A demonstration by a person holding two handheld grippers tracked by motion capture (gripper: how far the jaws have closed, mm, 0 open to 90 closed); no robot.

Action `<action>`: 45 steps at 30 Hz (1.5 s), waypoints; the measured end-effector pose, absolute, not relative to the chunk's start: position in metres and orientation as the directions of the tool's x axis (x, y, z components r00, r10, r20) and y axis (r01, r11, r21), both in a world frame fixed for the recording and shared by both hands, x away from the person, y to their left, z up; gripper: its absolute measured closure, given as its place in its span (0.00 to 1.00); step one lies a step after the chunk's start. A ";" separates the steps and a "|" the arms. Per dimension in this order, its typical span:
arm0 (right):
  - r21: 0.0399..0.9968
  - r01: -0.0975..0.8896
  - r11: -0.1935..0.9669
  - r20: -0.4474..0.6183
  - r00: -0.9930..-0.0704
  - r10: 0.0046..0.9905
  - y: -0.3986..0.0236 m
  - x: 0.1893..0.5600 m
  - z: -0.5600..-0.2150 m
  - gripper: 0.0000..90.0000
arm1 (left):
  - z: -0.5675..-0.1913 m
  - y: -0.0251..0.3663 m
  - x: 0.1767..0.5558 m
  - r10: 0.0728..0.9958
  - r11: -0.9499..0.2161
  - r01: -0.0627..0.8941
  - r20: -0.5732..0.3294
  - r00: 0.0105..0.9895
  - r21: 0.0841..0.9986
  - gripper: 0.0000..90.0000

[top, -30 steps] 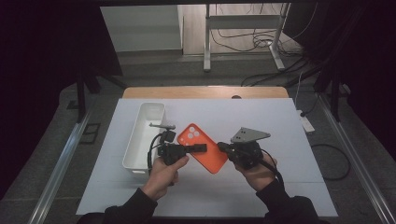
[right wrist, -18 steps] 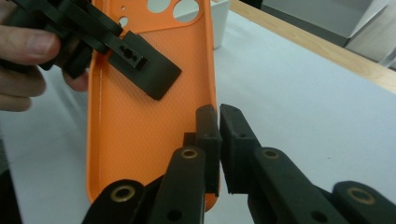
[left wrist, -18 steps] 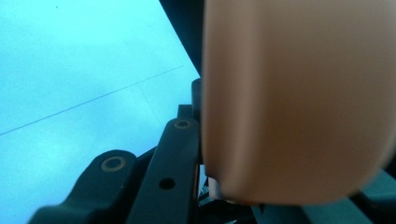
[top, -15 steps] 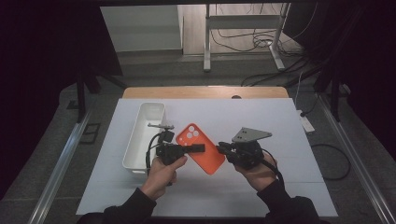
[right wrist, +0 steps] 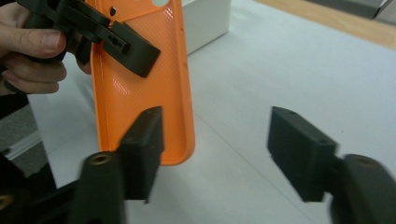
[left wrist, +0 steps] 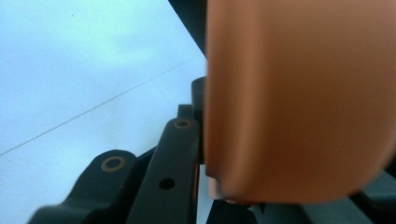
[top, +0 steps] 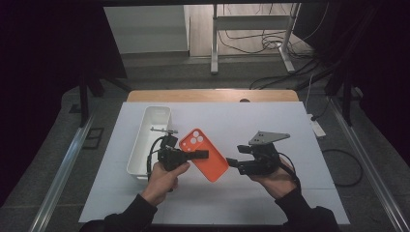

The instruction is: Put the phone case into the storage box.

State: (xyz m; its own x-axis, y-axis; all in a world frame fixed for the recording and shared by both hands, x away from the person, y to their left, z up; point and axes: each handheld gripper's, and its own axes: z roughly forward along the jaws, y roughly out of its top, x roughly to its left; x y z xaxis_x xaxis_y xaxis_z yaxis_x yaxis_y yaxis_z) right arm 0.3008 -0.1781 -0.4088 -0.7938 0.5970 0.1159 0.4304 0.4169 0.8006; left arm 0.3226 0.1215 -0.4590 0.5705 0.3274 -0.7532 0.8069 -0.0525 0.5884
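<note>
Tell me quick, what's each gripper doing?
Left gripper: shut on the orange case.
Right gripper: open, fingers just been opening, nothing between them.

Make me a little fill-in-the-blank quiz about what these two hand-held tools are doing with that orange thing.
1. The phone case is coloured ____.
2. The left gripper is shut on the ____.
3. The right gripper has its fingers ____, nothing between them.
4. The white bin stands on the table on the ____ gripper's side.

Missing words: orange; phone case; open; left
</note>
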 end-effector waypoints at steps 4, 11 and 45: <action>0.787 0.458 0.413 0.152 -0.793 0.590 -0.183 0.301 -0.411 0.19 | -0.458 0.122 0.322 0.328 -0.073 0.795 -0.739 0.589 0.602 0.96; 0.773 0.477 0.418 0.180 -0.797 0.576 -0.191 0.296 -0.418 0.04 | -0.457 0.122 0.321 0.329 -0.120 0.776 -0.713 0.619 0.619 0.96; 0.747 0.477 0.463 0.260 -0.851 0.457 -0.166 0.282 -0.433 0.00 | -0.449 0.101 0.315 0.202 -0.258 0.661 -0.629 0.751 0.705 0.96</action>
